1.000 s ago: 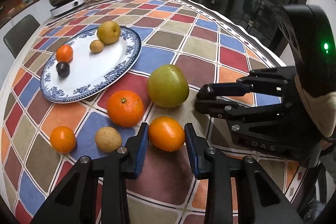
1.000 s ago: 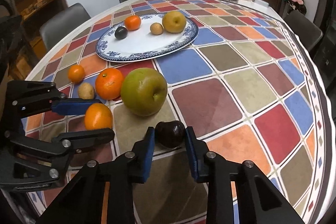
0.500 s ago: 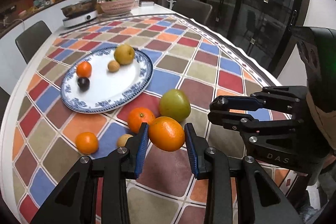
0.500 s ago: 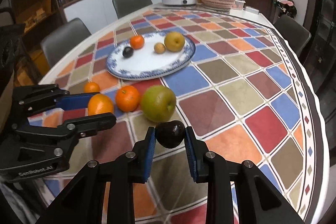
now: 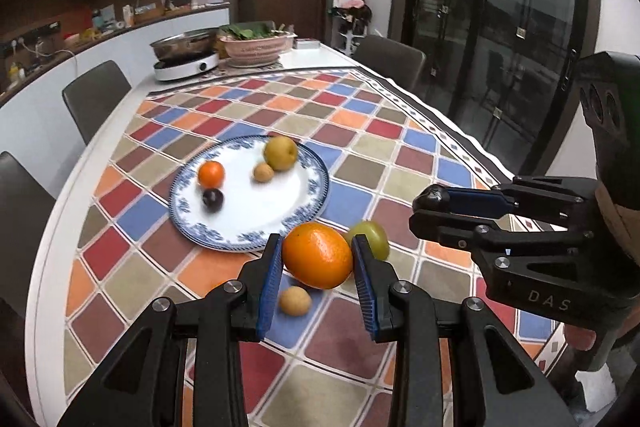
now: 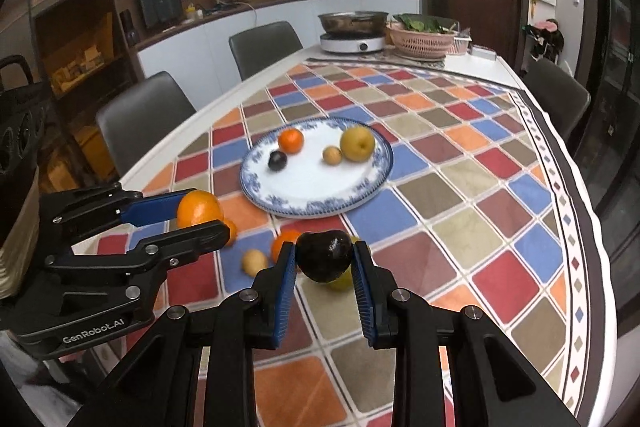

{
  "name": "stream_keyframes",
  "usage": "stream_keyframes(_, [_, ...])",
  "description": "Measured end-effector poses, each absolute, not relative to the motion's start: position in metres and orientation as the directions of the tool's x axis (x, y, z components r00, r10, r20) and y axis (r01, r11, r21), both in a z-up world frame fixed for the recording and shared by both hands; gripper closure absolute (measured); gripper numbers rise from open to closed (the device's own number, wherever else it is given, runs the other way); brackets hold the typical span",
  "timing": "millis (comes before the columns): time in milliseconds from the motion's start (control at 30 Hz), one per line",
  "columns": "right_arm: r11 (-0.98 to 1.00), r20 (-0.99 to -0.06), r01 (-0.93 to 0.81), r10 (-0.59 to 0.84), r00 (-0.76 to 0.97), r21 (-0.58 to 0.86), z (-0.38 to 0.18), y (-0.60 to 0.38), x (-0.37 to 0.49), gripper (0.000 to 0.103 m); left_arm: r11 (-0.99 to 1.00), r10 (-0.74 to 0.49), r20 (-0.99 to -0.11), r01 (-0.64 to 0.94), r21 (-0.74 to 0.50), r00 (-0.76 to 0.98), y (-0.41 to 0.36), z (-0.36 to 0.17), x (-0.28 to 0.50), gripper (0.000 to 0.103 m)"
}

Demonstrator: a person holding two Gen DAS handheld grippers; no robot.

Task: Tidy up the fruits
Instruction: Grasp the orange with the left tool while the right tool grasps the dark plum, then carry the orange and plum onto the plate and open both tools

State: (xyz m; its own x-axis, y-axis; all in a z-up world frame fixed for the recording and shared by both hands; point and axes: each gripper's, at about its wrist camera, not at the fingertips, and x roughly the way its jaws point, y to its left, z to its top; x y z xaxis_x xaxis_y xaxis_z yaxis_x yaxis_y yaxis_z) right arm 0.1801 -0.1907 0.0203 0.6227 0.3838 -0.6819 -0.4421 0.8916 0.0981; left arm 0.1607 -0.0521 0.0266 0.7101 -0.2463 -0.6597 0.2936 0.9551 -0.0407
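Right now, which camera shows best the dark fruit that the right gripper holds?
The right wrist view: the dark fruit sits close and central between the right gripper fingers. In the left wrist view only its tip shows at the gripper's finger ends.

Four fruits sit on a plate [image 6: 256, 183] mid-table. Nearer the cameras, loose fruit [image 6: 254, 261] lies on the tablecloth [image 6: 460, 187]. Behind the plate, at the far end, a cooker [image 6: 352, 45] stands left of a basket [image 6: 424, 41], seemingly just beside it.
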Motion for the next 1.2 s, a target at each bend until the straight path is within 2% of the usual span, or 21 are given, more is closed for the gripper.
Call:
stream_keyframes(333, [0.880,-0.653,-0.469,0.396,0.645,0.070,0.042,-0.168,0.202,0.074,0.966,-0.214,-0.634,0.259,-0.022,0.743,-0.031,0.044,0.187,0.069])
stream_keyframes(633, [0.869,-0.662,-0.491,0.403,0.631,0.061,0.048,-0.148,0.237,0.074,0.967,-0.227,-0.639,0.249,-0.058,0.734,-0.012,0.045,0.218,0.069])
stream_keyframes(933, [0.872,-0.691,-0.487,0.384,0.613,0.053,0.036,-0.134,0.276,0.074,0.966,-0.229,-0.646,0.249,-0.062,0.728,-0.002,0.038,0.259,0.069])
stream_keyframes(1200, [0.877,-0.742,-0.472,0.373,0.557,0.086,0.007,-0.127,0.317,0.074,0.962,-0.237,-0.692,0.266,-0.067,0.682,0.002,0.013,0.306,0.069])
